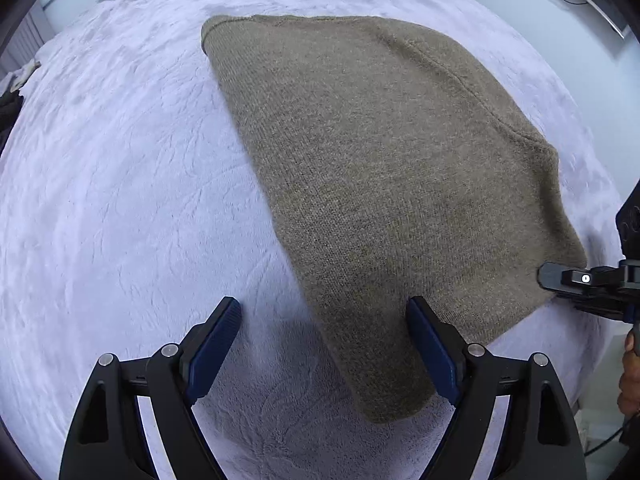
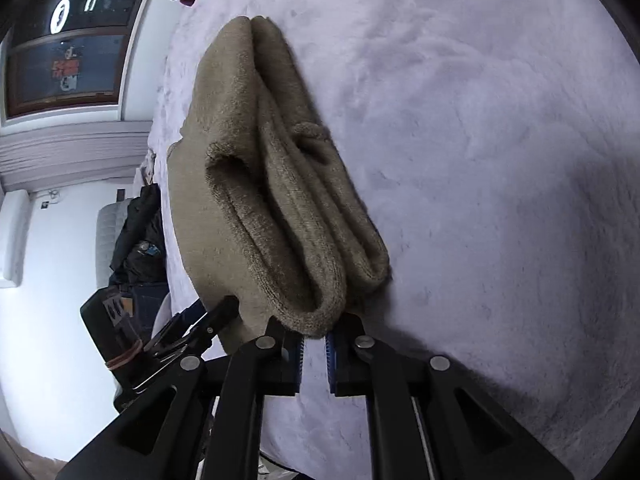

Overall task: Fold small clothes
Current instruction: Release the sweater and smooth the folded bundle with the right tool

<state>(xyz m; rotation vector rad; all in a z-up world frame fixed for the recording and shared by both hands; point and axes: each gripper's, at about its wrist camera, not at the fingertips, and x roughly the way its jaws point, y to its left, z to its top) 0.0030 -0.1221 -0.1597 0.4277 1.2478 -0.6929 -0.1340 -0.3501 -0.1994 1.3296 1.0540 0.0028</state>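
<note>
While the left tool (image 1: 324, 344) hovers spread with the knit garment's (image 1: 380, 184) near corner between its blue pads, untouched, the right tool (image 2: 314, 354) pinches the folded edge. Garment lies mid-bed (image 1: 120, 200); that shallow pinch may slip, spilling the layers.

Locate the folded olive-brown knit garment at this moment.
The folded olive-brown knit garment lies on the pale fluffy blanket, right of centre in the left wrist view, with its near corner between the left gripper fingers.
</note>
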